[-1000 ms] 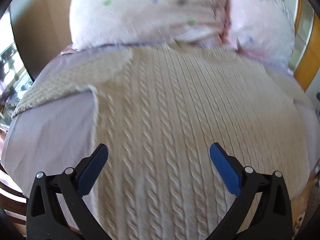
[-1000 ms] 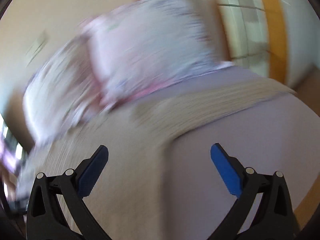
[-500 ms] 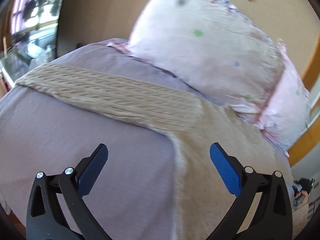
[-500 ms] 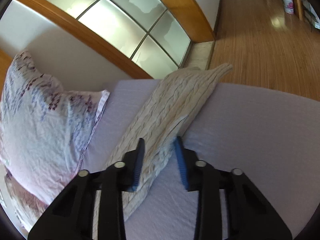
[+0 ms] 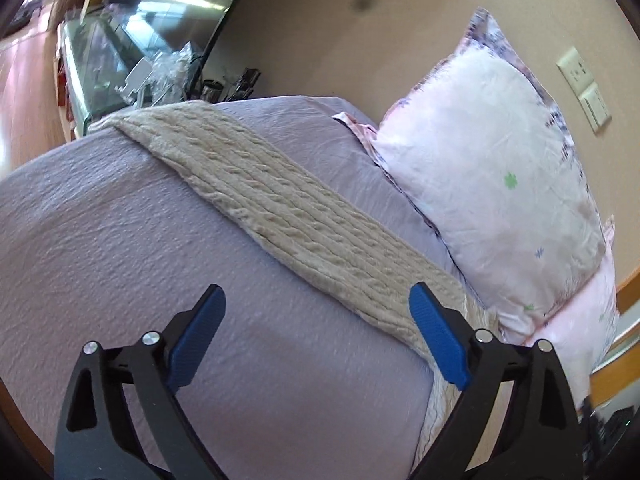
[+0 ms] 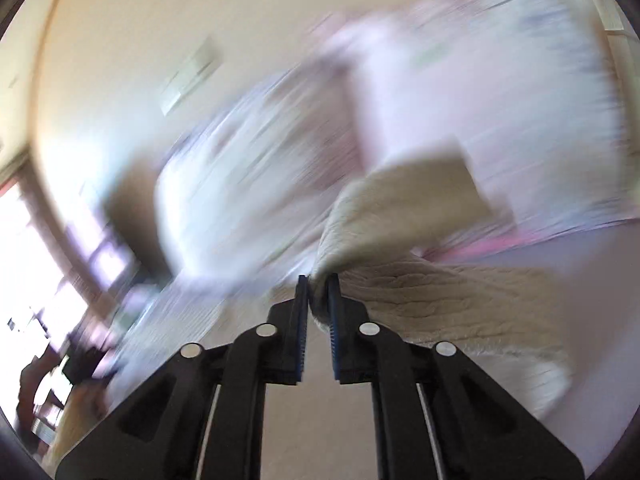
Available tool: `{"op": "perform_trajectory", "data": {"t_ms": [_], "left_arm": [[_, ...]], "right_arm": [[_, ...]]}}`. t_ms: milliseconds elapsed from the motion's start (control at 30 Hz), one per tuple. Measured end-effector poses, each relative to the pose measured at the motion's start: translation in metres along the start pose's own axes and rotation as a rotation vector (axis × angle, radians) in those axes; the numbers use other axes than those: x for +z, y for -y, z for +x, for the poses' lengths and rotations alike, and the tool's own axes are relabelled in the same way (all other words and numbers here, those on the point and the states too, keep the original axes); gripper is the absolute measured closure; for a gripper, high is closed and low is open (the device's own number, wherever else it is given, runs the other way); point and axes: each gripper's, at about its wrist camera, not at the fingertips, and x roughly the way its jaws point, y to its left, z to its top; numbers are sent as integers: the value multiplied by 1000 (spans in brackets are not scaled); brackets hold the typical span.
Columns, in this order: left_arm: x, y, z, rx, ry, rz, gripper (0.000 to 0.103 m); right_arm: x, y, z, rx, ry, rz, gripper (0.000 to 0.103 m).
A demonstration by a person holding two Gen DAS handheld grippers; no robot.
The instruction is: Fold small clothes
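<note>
A cream cable-knit sweater lies on a lilac bed. In the left wrist view its left sleeve [image 5: 296, 216] stretches flat across the bedsheet [image 5: 100, 240] toward the far edge. My left gripper [image 5: 316, 336] is open and empty, hovering just above the sheet near the sleeve's inner end. In the blurred right wrist view my right gripper [image 6: 318, 292] is shut on the other sleeve [image 6: 400, 216], which is lifted and folds over above the sweater body [image 6: 440, 304].
Two pale floral pillows [image 5: 492, 184] lean against the beige wall behind the sweater. A glass cabinet [image 5: 108, 60] stands beyond the bed's far edge. Wall switches [image 5: 584, 88] are above the pillows.
My right gripper has closed on the right sleeve and lifted it, swinging fast toward the sweater body. My left gripper has turned left along the left sleeve, still open.
</note>
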Motion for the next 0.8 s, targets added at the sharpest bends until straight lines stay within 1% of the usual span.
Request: {"op": "perform_trajectory", "data": {"t_ms": [33,67,100,133,167,233,267,300,400,467,500,567,600,633,667,700,733,767,800], "left_arm": [[4,-5,2,-1,-5,-31,13],[6,-9,4,-1,-7,-52,15],[10,-14,5,-11,2,-75,16],[14,-17,5,-5,6,-85,18],[19,-20,7,0,9,-97,19],[30,-29,10,-3,15,-142,20],[36,-33,12,-6,18,-168,22],[43,-39,14,-11,23,-207,24],[58,-59,18,-42,42,-324,35],[66,-71,19,-44,54,-378,52],[69,-81,20,-46,61,-416,57],[72,-92,22,-47,65,-468,79],[73,-100,24,-43,62,-496,84],[75,-102,26,-38,58,-503,95],[75,-102,26,-30,56,-502,96],[76,-92,24,-15,65,-469,96],[78,-76,20,-17,80,-412,97],[80,-51,15,-40,89,-329,97],[79,-24,12,-79,87,-251,97]], "right_arm": [[-6,-11,10,29,-32,-13,76],[-12,-21,12,39,-22,-23,60],[-13,-22,8,33,-1,-28,49],[-12,-21,4,15,29,-32,32],[-12,-16,-6,-19,68,-31,27],[-12,-1,-28,-72,102,-13,27],[-11,16,-41,-88,111,7,26],[-12,24,-50,-109,121,30,25],[-23,43,-67,-158,148,81,24],[-30,58,-78,-179,170,111,23],[-35,61,-84,-182,177,118,23],[-41,68,-91,-189,187,135,23],[-44,71,-93,-190,189,139,23],[-46,74,-95,-190,190,144,23],[-50,78,-97,-195,189,149,23],[-52,80,-98,-197,187,149,23],[-54,82,-100,-201,187,147,23],[-57,84,-102,-206,190,145,23],[-59,86,-105,-214,195,141,23]]}}
